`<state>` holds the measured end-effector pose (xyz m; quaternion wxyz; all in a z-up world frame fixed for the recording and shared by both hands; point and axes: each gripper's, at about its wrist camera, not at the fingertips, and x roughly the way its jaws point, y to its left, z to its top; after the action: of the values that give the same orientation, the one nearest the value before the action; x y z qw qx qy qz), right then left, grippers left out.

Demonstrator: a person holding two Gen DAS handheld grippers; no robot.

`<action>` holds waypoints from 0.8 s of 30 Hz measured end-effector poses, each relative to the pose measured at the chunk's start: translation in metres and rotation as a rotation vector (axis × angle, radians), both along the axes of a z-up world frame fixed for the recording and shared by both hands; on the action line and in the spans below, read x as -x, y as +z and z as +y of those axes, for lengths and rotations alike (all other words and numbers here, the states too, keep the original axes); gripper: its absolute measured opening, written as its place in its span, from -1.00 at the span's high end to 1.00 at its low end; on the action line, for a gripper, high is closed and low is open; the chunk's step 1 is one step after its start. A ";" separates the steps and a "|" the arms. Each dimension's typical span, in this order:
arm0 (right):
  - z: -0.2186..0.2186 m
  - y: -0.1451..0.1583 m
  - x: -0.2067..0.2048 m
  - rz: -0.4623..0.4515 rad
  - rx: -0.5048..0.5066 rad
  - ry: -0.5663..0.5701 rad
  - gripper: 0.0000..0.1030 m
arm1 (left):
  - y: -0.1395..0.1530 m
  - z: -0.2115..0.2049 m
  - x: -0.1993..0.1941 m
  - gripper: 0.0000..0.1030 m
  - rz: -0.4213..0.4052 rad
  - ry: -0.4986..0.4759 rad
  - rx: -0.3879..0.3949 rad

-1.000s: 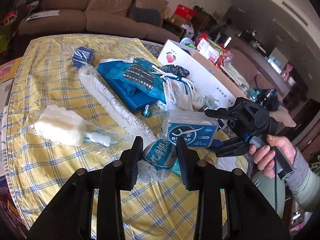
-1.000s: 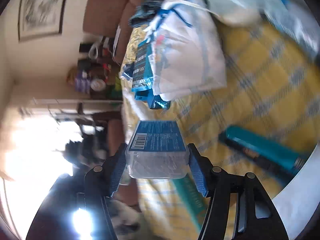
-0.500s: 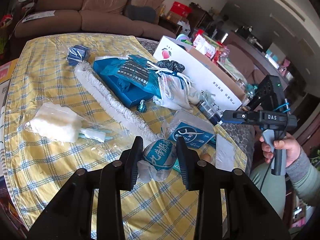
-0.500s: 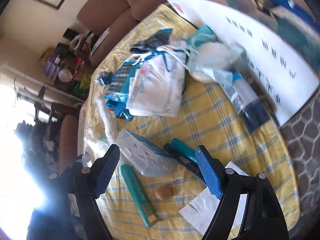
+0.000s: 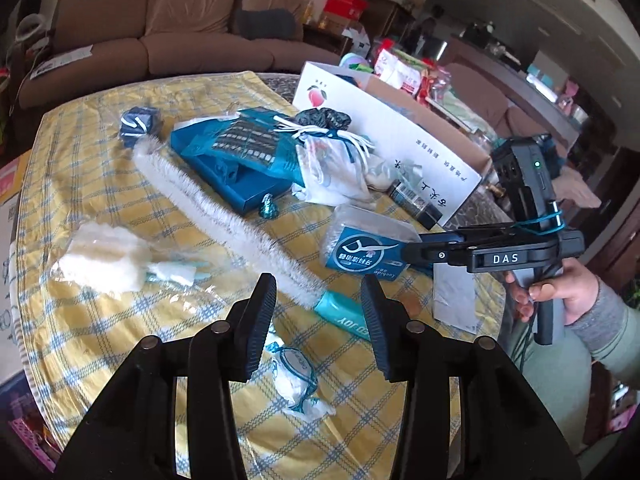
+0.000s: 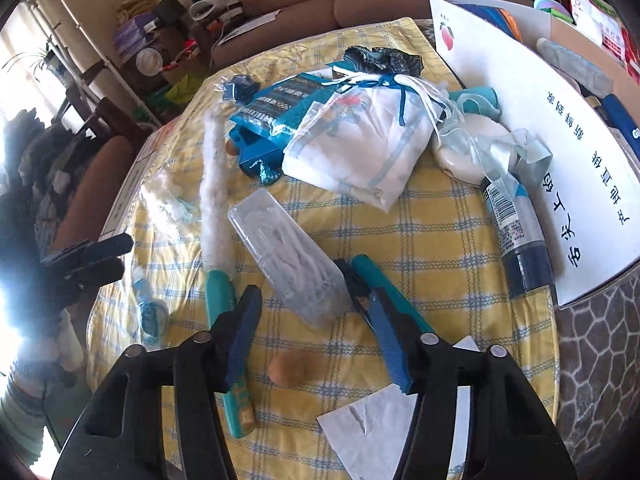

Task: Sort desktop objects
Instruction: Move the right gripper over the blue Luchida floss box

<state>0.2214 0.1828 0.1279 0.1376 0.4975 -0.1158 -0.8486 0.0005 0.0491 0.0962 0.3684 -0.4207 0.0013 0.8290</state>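
My left gripper is open above the yellow checked tablecloth. A small white packet with a blue label lies on the cloth just below its fingers. My right gripper is open and empty. The clear floss-pick box lies on the cloth just ahead of it, untouched. In the left wrist view the same box shows its blue label, with the right gripper beside it.
A long white bottle brush with a teal handle crosses the table. A blue box and pouch, a white drawstring bag, a dark tube, a fluffy duster and a white cardboard box lie around.
Both grippers have opened. The left let the small blue-label packet drop onto the cloth. The right set the floss-pick box down and drew back from it.
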 end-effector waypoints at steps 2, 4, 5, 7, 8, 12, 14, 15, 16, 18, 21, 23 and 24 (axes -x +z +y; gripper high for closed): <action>0.008 -0.005 0.002 -0.013 0.064 -0.020 0.13 | -0.003 0.023 0.009 0.22 0.012 -0.047 0.041; 0.016 -0.007 0.005 -0.022 0.111 -0.051 0.16 | -0.008 0.047 0.018 0.22 0.002 -0.084 0.077; 0.020 -0.009 0.007 -0.023 0.130 -0.066 0.17 | -0.011 0.058 0.023 0.22 -0.005 -0.103 0.087; 0.027 -0.010 0.011 -0.019 0.143 -0.096 0.18 | -0.017 0.077 0.031 0.22 -0.025 -0.134 0.103; 0.031 -0.011 0.013 -0.017 0.140 -0.112 0.18 | -0.020 0.084 0.034 0.22 -0.030 -0.152 0.109; 0.039 -0.006 0.013 -0.014 0.133 -0.122 0.18 | -0.030 0.101 0.045 0.17 -0.043 -0.204 0.154; 0.035 0.000 0.012 0.005 0.051 -0.096 0.12 | -0.034 0.103 0.050 0.09 -0.069 -0.219 0.145; 0.033 0.001 0.011 0.012 0.024 -0.079 -0.13 | -0.035 0.103 0.053 0.04 -0.083 -0.219 0.135; 0.031 0.001 0.011 0.017 0.006 -0.066 -0.29 | -0.037 0.103 0.056 0.00 -0.105 -0.223 0.114; 0.029 0.001 0.012 0.022 0.020 -0.056 -0.29 | -0.041 0.104 0.062 -0.07 -0.145 -0.228 0.085; 0.034 -0.009 0.018 -0.019 0.103 -0.090 -0.29 | -0.047 0.109 0.063 -0.10 -0.151 -0.234 0.109; 0.042 -0.019 0.022 -0.065 0.170 -0.142 -0.29 | -0.050 0.111 0.062 -0.14 -0.157 -0.249 0.108; 0.046 -0.024 0.024 -0.080 0.210 -0.161 -0.28 | -0.050 0.112 0.060 -0.19 -0.151 -0.259 0.110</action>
<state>0.1976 0.2289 0.1043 0.1157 0.5028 -0.2488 -0.8197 -0.0597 0.1611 0.0460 0.4477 -0.4978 0.0730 0.7392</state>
